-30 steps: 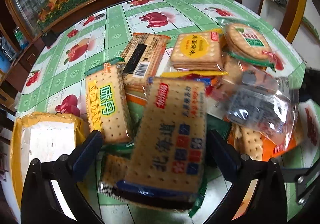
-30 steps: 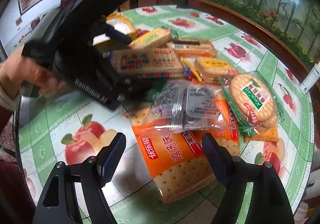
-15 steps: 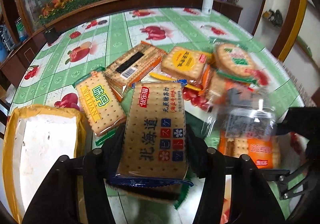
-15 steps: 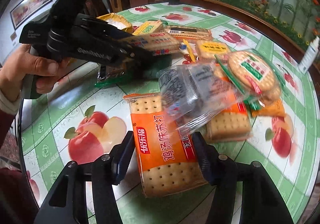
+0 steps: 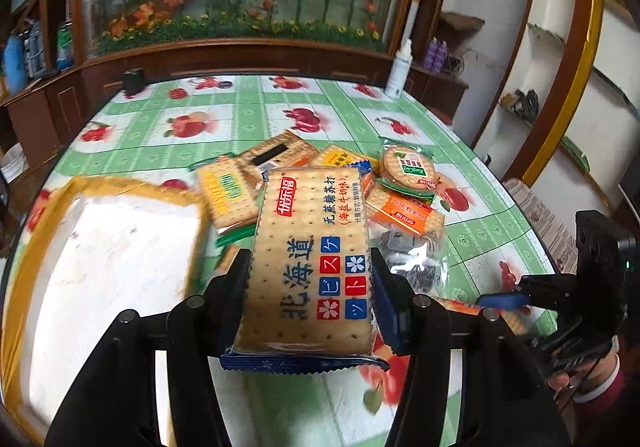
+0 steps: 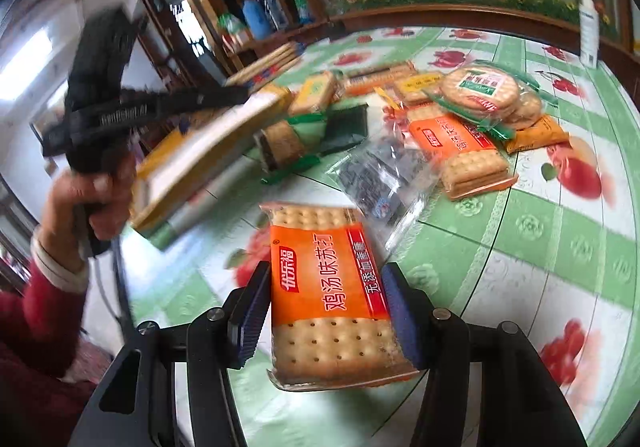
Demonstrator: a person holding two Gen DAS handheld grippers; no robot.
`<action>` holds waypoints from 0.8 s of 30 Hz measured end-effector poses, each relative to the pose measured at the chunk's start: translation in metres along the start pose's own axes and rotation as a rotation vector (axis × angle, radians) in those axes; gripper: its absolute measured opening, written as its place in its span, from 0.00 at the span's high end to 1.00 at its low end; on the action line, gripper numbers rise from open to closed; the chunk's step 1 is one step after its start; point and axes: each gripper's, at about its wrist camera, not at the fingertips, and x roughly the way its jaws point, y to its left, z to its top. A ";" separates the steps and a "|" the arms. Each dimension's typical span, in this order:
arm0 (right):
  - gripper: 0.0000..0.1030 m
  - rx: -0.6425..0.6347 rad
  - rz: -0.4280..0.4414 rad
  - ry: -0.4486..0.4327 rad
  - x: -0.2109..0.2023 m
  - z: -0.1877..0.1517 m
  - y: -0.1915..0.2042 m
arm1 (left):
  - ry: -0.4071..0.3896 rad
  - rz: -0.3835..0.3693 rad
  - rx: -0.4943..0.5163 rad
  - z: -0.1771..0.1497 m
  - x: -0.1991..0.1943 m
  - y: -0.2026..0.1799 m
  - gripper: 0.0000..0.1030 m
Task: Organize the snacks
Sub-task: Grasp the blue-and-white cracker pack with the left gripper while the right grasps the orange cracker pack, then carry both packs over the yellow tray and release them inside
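While my left gripper [image 5: 310,289] hangs above the worktop [image 5: 248,123], its jaws are narrowed onto the long sides of a blue-edged cracker pack [image 5: 310,267], the blue pads [image 5: 386,307] pressing against the wrapper so the pack is held clear of the green fruit-print cloth. Just to the left of it lies a white box with a yellow rim [image 5: 108,247], blurred in this view. My right gripper [image 6: 324,317] has its jaws drawn in to about the width of an orange cracker pack [image 6: 332,287]; the right pad touches the wrapper's edge, while on the left I cannot tell whether the ribbed pad [image 6: 250,319] is pressing or standing just off it. That orange pack is lifted at the near end, tilted up toward the camera. Beyond it sits the rest of the pile: a clear bag of dark snacks [image 6: 372,179] nearest, a second orange pack [image 6: 460,151] lying flat behind it, a round biscuit pack with green trim [image 6: 480,91] resting partly on that, and a yellow-green cracker pack [image 6: 316,91] farther back. From the right wrist view my left hand [image 6: 92,203] shows at the left, gripping its handle, much smeared. A white bottle [image 5: 400,71] stands upright at the far edge of the worktop, well apart from the snacks.
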 end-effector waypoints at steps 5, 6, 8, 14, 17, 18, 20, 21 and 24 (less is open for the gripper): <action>0.47 0.042 0.065 -0.080 -0.013 0.008 0.014 | -0.041 0.049 -0.037 -0.018 -0.034 0.022 0.47; 0.47 0.039 0.072 -0.086 -0.013 0.011 0.018 | -0.047 0.059 -0.041 -0.022 -0.038 0.026 0.47; 0.47 0.022 0.101 -0.099 -0.009 0.020 0.032 | -0.062 0.088 -0.058 -0.029 -0.049 0.036 0.47; 0.47 -0.038 0.176 -0.126 0.016 0.052 0.079 | -0.111 0.202 -0.111 -0.043 -0.083 0.076 0.47; 0.47 -0.061 0.211 -0.138 0.038 0.075 0.107 | -0.116 0.255 -0.138 -0.050 -0.090 0.093 0.47; 0.48 -0.061 0.221 -0.139 0.045 0.080 0.113 | -0.114 0.267 -0.148 -0.055 -0.091 0.100 0.47; 0.48 -0.060 0.237 -0.148 0.061 0.093 0.131 | -0.106 0.289 -0.174 -0.065 -0.091 0.112 0.47; 0.48 -0.057 0.244 -0.148 0.068 0.098 0.136 | -0.105 0.295 -0.182 -0.068 -0.091 0.116 0.47; 0.48 -0.040 0.257 -0.152 0.086 0.107 0.150 | -0.104 0.313 -0.203 -0.077 -0.092 0.129 0.47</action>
